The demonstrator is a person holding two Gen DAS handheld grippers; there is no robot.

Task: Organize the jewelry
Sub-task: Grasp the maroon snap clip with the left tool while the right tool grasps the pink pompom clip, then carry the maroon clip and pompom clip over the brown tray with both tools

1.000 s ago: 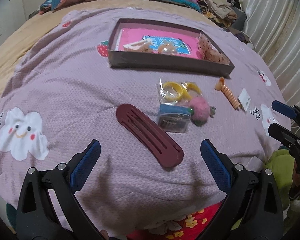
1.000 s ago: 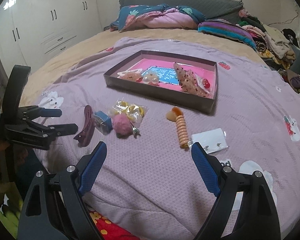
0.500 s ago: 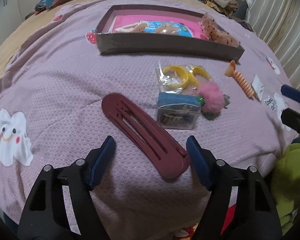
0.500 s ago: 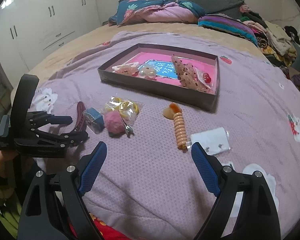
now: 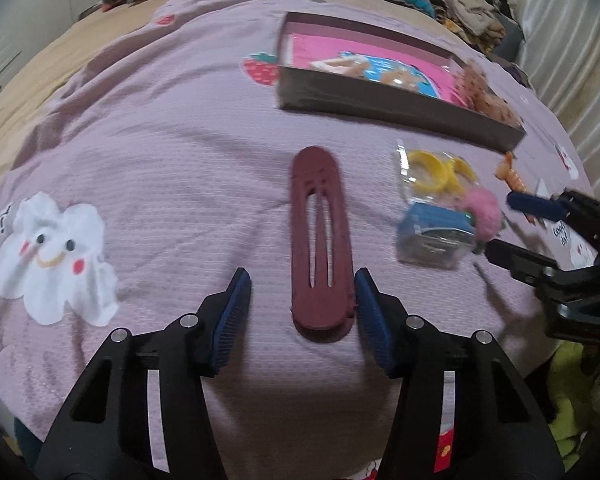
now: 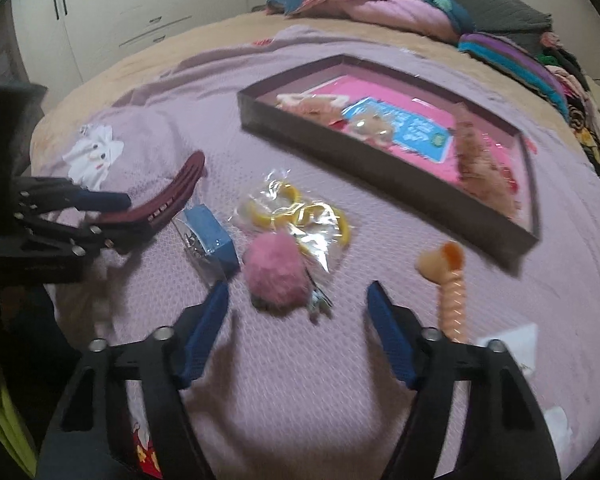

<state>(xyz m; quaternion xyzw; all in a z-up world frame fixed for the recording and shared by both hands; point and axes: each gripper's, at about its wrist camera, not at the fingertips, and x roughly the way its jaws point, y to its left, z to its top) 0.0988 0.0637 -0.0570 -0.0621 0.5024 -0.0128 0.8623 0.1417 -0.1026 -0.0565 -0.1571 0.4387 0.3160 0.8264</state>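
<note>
The left gripper hangs low over the bed, jaws wide, straddling the near end of the maroon hair clip; its right pad looks almost touching the clip's edge. The clip is long, flat, slotted matte plastic, its long axis running straight away from the jaws, so closing should pinch it across its width. The right gripper, jaws wide and empty, sits just short of the fluffy pink pompom. The dark cardboard tray lies beyond on the knitted lilac blanket.
</note>
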